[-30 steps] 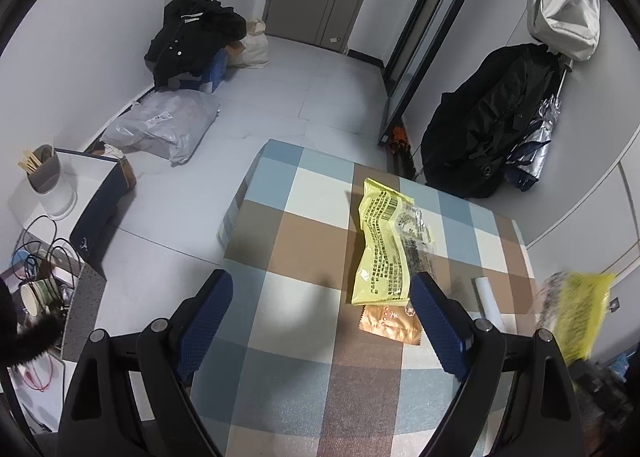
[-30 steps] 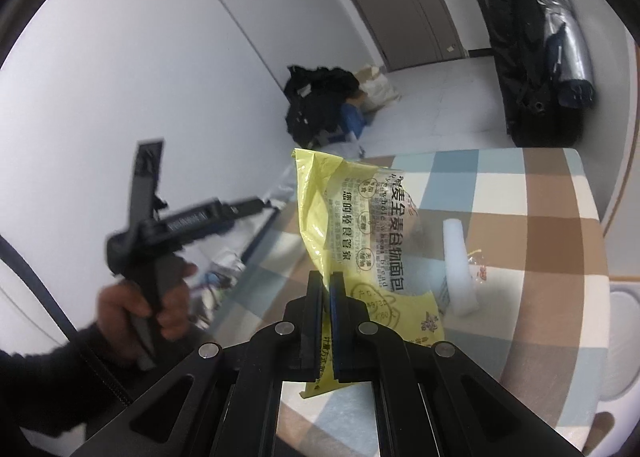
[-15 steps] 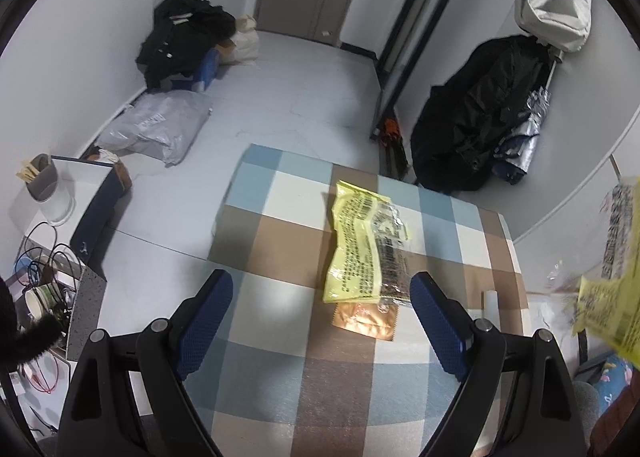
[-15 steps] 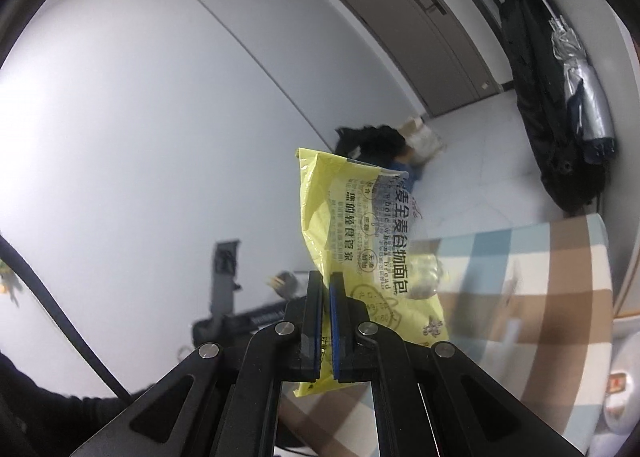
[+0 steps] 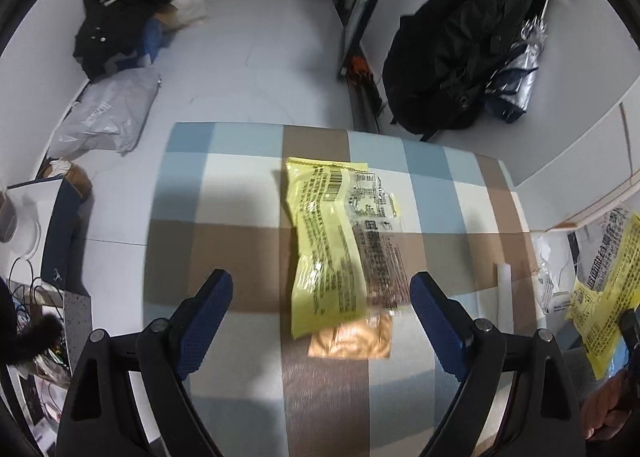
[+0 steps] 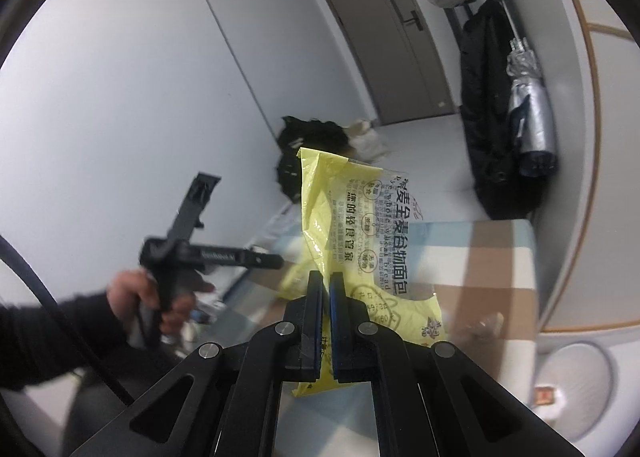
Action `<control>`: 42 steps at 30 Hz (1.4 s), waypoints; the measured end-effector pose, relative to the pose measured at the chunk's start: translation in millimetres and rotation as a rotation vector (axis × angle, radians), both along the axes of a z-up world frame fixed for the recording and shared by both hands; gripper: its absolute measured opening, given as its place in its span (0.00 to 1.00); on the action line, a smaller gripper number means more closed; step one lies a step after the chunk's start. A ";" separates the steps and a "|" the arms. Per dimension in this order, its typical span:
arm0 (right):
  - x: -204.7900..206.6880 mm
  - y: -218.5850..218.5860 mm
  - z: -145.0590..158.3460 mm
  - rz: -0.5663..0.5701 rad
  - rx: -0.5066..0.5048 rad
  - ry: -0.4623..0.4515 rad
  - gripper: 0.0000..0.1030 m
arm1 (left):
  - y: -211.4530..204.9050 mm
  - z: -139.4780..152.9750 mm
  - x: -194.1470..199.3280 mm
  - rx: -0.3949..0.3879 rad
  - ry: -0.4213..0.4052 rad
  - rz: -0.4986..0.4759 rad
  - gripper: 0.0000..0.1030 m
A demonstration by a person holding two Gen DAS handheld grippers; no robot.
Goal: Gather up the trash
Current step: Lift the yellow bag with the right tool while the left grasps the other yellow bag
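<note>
Half the copper packet hides under the yellow wrapper.

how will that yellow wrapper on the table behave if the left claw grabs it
The yellow wrapper lies flat and creased, so it is probably floppy and light. Its glossy film may slip. It overlaps a brown packet, which might shift too.

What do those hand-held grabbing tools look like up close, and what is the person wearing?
Each gripper is a black frame with silver bolts and two fingers faced with blue textured pads: left gripper, right gripper. Seen from the right wrist view, the left one has a black pistol handle with white lettering on its bar. The person wears a dark long sleeve.
</note>
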State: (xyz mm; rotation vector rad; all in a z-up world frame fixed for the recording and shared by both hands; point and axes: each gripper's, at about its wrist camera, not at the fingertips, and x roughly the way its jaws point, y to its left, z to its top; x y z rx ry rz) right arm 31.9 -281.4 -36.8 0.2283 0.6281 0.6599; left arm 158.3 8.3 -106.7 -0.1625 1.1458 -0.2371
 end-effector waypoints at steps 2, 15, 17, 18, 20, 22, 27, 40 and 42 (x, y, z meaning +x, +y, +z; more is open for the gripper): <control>4.3 -3.6 -7.1 -0.014 -0.016 0.002 0.03 | -5.6 -5.8 9.4 -0.007 0.023 -0.020 0.86; 25.6 -9.0 -23.0 -0.028 -0.031 0.047 0.03 | -48.6 -38.2 41.3 0.108 0.153 -0.086 0.93; 26.7 -11.9 -23.8 -0.035 -0.018 0.057 0.03 | -54.1 -40.1 40.7 0.146 0.163 -0.093 0.97; 27.2 -14.7 -24.0 -0.042 -0.006 0.063 0.03 | -56.1 -41.1 39.9 0.169 0.170 -0.099 0.99; 27.2 -19.5 -23.5 -0.054 0.010 0.068 0.03 | -63.0 -43.8 38.0 0.243 0.179 -0.114 0.99; 26.2 -23.2 -22.2 -0.064 0.018 0.065 0.03 | -70.2 -45.1 34.8 0.297 0.184 -0.135 0.99; 21.9 -28.0 -18.4 -0.069 0.028 0.048 0.03 | -66.0 -43.2 30.1 0.300 0.206 -0.130 0.98; 15.1 -32.8 -15.2 -0.085 0.046 0.035 0.03 | -74.8 -33.8 27.5 0.280 0.172 -0.144 0.47; 15.7 -32.7 -15.5 -0.087 0.043 0.035 0.03 | -73.8 -33.4 28.1 0.274 0.167 -0.137 0.36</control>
